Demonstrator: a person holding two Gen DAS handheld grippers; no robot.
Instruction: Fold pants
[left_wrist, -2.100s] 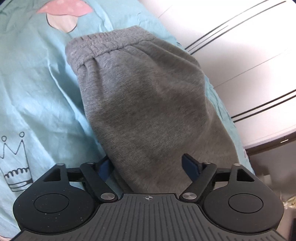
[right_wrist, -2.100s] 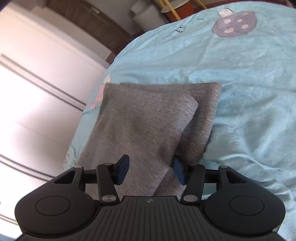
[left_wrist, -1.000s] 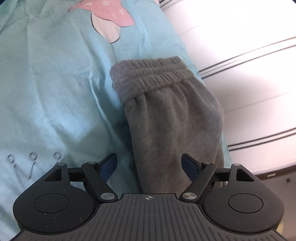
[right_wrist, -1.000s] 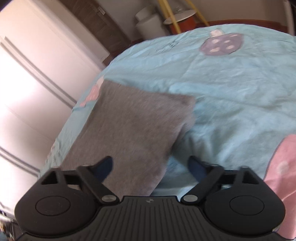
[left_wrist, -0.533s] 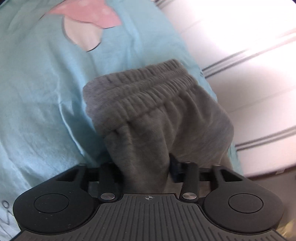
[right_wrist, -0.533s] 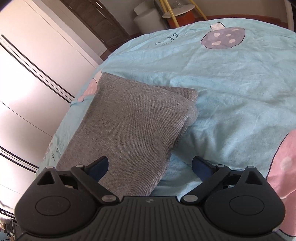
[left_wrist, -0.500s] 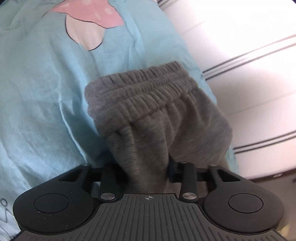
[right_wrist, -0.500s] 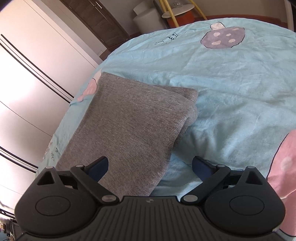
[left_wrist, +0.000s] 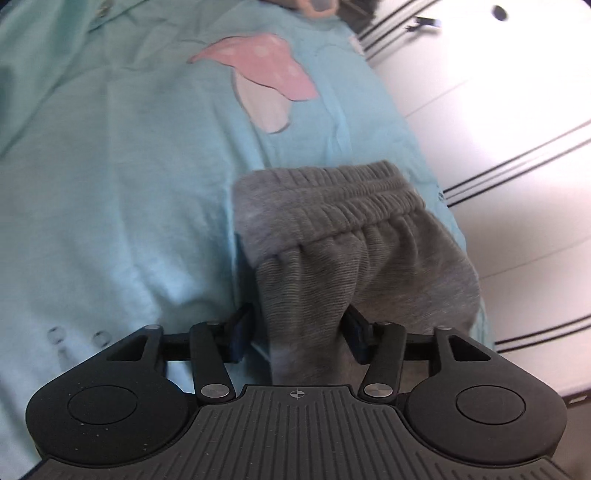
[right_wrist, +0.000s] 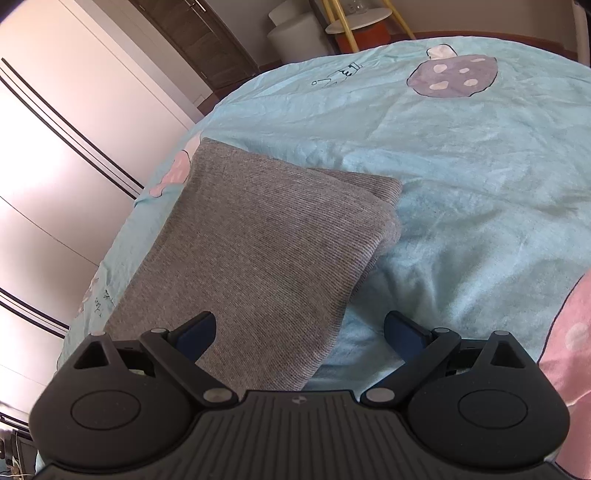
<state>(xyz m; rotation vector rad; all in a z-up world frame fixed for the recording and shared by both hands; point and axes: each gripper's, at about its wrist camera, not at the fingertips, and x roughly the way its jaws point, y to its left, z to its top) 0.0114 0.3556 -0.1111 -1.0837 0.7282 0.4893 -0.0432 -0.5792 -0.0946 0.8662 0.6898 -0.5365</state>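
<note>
On my left wrist view the left gripper (left_wrist: 299, 328) sits over the waistband end of the grey pants (left_wrist: 354, 251). A ridge of the fabric stands up between the blue pads (left_wrist: 242, 328) — the jaws have just been opening, and there is a sliver of gap on the left side of the ridge, so I read them as parted and no longer pinching the cloth. The elastic waistband (left_wrist: 332, 199) lies beyond the fingers, bunched and slightly blurred. The pants rest on a light blue bedsheet (left_wrist: 110, 184) near its right edge, with a pink mushroom print (left_wrist: 266, 74) further up and white wardrobe doors (left_wrist: 517, 129) beside the bed.

On my right wrist view the right gripper (right_wrist: 299, 330) has its jaws spread wide with nothing pressed between them. The pants (right_wrist: 258, 251) lie folded in layers on the sheet (right_wrist: 461, 184), their near edge running under the left finger. A purple mushroom print (right_wrist: 450, 75) sits far up the bed — beyond it a yellow-legged stool (right_wrist: 358, 22).
</note>
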